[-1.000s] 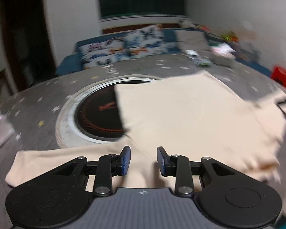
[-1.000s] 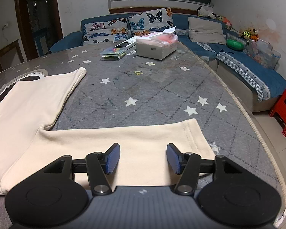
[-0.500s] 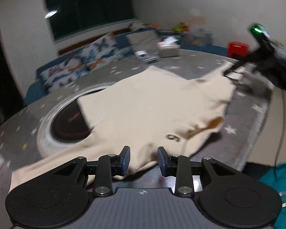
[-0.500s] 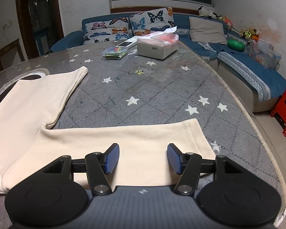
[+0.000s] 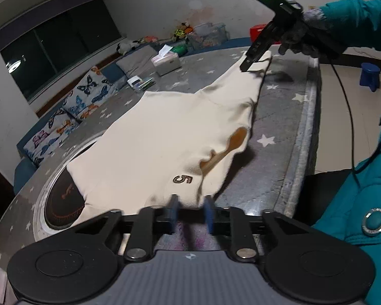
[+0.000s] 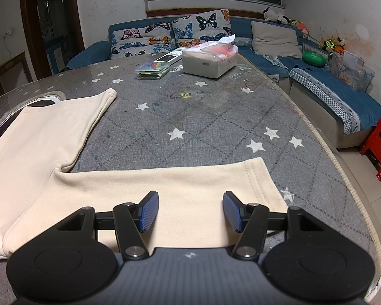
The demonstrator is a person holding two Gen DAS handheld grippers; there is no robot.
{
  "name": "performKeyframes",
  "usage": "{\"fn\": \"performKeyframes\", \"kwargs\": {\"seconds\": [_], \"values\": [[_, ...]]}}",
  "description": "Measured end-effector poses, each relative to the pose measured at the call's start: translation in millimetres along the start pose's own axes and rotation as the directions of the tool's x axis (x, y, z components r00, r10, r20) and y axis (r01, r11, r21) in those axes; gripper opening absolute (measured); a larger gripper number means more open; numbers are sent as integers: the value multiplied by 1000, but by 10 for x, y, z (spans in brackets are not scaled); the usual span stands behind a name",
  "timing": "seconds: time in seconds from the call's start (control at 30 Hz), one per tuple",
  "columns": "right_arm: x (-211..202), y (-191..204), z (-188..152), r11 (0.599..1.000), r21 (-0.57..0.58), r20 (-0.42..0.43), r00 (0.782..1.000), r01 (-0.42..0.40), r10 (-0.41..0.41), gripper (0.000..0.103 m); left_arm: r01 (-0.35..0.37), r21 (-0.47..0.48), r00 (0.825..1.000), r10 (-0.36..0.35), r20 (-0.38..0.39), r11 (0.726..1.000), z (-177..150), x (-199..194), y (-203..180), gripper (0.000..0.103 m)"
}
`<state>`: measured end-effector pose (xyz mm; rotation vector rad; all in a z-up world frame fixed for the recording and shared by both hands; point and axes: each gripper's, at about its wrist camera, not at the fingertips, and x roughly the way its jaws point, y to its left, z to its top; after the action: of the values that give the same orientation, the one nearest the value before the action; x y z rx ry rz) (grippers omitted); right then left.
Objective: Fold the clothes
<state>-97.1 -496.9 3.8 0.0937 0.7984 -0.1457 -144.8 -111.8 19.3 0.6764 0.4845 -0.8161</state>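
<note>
While the cream shirt (image 5: 165, 132) lies spread over the grey star-patterned table (image 5: 276, 117), its lower left part covers the edge of a round dark inset (image 5: 63, 198) in the tabletop. At the near edge of the left wrist view, the left gripper (image 5: 190, 211) has its blue pads (image 5: 171, 209) a little apart with a fold of the shirt bunched up between them; the blur there hides whether the pads touch the cloth. Just beyond them the shirt shows an embroidered number 5 (image 5: 182, 179) and, further right, the tan inside of the collar (image 5: 231, 145). At the far right of that view, a gloved hand in a teal sleeve (image 5: 358, 23) holds the right gripper over the end of a sleeve. Seen from the right wrist view, the right gripper (image 6: 190, 212) has its jaws spread wide and empty just above that shirt sleeve (image 6: 190, 185), which lies flat along the near edge of the table with its hemmed cuff pointing right. Far across the table sit a tissue box (image 6: 210, 59) and a small clear plastic box (image 6: 152, 70), well apart from the shirt, with a blue sofa (image 6: 325, 86) behind.
</note>
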Motion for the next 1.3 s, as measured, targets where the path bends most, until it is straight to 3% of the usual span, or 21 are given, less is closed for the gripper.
{"fn": "performKeyframes", "kwargs": {"seconds": [0.03, 0.2, 0.3, 0.47, 0.6, 0.87, 0.93, 1.03, 1.3], "values": [[1, 0, 0, 1000, 0, 0, 1000, 0, 0, 58, 2, -8, 1000, -2, 1, 1000, 0, -1, 4, 7], [7, -1, 5, 1000, -2, -1, 1000, -1, 1, 58, 64, -84, 997, -61, 44, 994, 43, -147, 40, 5], [9, -3, 4, 1000, -2, 0, 1000, -2, 2, 58, 89, -151, 996, -83, 44, 985, 45, -167, 94, 5], [9, -1, 11, 1000, -3, -1, 1000, -2, 2, 59, 112, -170, 993, -114, -5, 979, -6, -51, 68, 6], [-2, -4, 19, 1000, -6, -2, 1000, -4, 3, 58, 136, -217, 991, -129, 46, 967, 48, -179, 273, 10], [-59, -25, -7, 1000, 6, 7, 1000, 6, -6, 58, 7, -384, 1000, 0, 18, 923, 96, 165, 698, 10], [-73, -46, -20, 1000, 10, 7, 1000, 10, -10, 58, -3, -408, 1000, -2, -11, 913, 72, 292, 731, 10], [-98, -106, -41, 1000, 14, 6, 1000, 27, -27, 58, -1, -395, 998, -22, -53, 919, -1, 390, 694, 10], [-123, -251, -93, 998, 21, 3, 998, 67, -67, 56, 1, -372, 998, -26, -63, 928, -12, 324, 670, 10]]}}
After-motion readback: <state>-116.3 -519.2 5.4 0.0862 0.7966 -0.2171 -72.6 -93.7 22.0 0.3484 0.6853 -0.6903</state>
